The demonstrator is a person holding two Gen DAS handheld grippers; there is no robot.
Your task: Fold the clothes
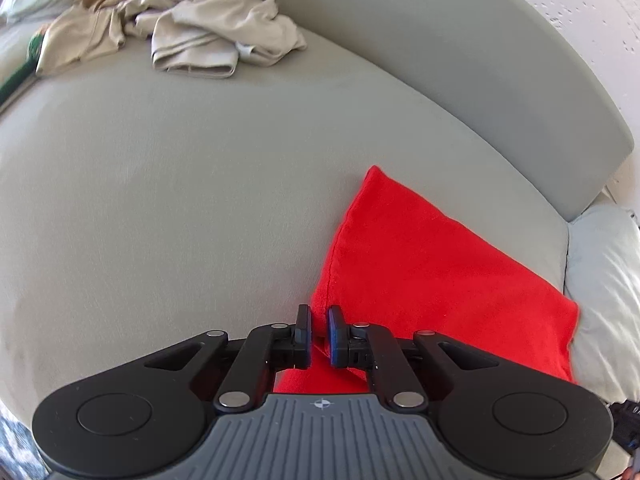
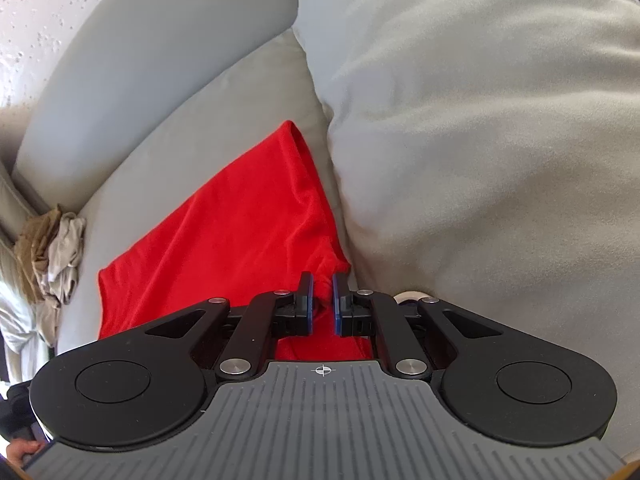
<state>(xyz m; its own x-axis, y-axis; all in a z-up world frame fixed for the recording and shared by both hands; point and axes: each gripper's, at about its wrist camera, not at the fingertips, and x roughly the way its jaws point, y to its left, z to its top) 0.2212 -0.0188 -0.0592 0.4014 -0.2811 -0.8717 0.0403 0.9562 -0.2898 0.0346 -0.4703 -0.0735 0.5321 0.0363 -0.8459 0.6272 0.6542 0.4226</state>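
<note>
A red garment lies flat and folded on the grey sofa seat, one corner pointing toward the backrest. My left gripper is at its near left edge, shut on the red fabric, which shows in the narrow gap between the pads. In the right wrist view the same red garment stretches away to the left. My right gripper is shut on its near right corner, beside a big grey cushion. The fabric under both grippers is hidden.
A pile of beige and tan unfolded clothes sits at the far end of the seat; the same pile appears in the right wrist view. The grey backrest runs along the right. A white pillow borders the garment. A hand shows at lower left.
</note>
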